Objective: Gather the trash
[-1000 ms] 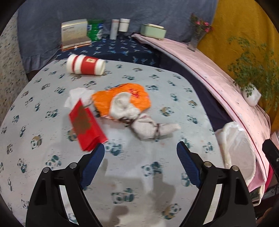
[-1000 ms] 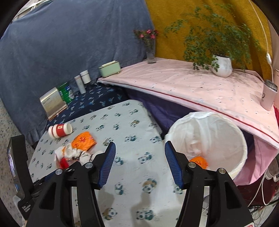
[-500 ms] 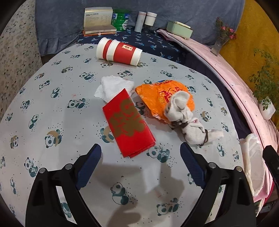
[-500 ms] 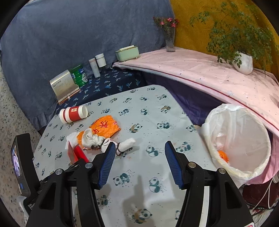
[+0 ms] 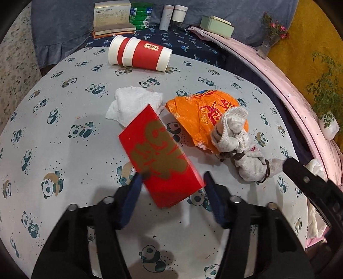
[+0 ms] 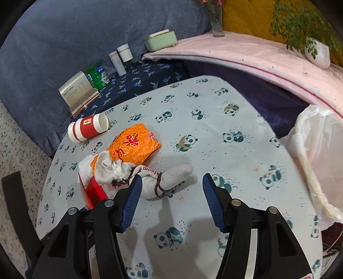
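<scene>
While wide open, left hand-held gripper (image 5: pixel 171 182) straddles red envelope (image 5: pixel 159 156).

Panda tablecloth (image 5: pixel 64 111), beige box (image 5: pixel 112 16), green can (image 5: pixel 141 16), two white bottles (image 5: pixel 172 16), mint tin (image 5: pixel 216 25), flower vase (image 5: pixel 269 41), potted plant (image 6: pixel 317 50), pink cloth (image 6: pixel 246 51)

A panda-print table (image 6: pixel 214 133) stood before a blue drape (image 6: pixel 64 38), a pink-covered ledge (image 6: pixel 246 51), a mustard wall (image 6: pixel 246 15) and speckled floor (image 6: pixel 17 146).
</scene>
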`<state>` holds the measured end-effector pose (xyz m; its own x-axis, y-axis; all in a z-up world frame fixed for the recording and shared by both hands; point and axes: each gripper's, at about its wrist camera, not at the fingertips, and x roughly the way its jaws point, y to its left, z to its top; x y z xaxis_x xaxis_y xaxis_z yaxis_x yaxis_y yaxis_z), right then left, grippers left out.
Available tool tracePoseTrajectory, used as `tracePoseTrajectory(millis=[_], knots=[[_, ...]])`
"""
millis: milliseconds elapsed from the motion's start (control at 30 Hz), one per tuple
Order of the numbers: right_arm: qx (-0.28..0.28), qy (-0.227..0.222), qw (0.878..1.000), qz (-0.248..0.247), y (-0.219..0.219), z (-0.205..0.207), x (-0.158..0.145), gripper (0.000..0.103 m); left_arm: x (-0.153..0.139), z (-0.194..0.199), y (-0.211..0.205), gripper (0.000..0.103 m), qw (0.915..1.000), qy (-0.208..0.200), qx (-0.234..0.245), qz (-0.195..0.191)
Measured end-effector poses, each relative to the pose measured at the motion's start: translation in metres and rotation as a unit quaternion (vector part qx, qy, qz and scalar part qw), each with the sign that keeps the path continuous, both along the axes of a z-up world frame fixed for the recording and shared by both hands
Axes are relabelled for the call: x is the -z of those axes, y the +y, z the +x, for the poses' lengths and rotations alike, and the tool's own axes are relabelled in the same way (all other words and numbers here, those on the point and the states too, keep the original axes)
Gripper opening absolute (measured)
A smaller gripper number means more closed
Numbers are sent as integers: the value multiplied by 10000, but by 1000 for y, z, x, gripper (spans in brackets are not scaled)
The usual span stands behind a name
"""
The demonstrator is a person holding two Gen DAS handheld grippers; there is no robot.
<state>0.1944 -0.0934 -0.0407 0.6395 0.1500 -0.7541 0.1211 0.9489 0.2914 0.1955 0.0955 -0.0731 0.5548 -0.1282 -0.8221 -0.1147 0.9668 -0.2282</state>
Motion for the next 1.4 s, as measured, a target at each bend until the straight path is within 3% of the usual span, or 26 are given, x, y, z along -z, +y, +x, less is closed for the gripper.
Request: tracePoseTrajectory(millis=[200, 367, 500, 633, 933, 1400], knots=[[-86, 208, 9997, 75, 8, 19, 21, 55, -6, -4, -1, 27, 9998, -109, 160, 44], [-179, 185, 9996, 90, 16, 19, 27, 35, -8, -4, 0, 21, 9997, -104, 219, -85], [-212, 51, 9998, 34, 17, 13, 20, 20, -11, -7, -2, 6, 9995, -133, 263, -62], [-183, -115, 9998, -36, 11, 0, 8, 9, -16, -13, -6, 4, 9993, -126, 317, -135], [125, -510, 9986, -95, -23, -41, -26, 9, -30, -36, -31, 2, 9981, -204, 556, -187], [1013, -1183, 9875, -254, -112, -112, -76, 8, -63, -77, -110, 2, 9892, -463, 1379, -202]])
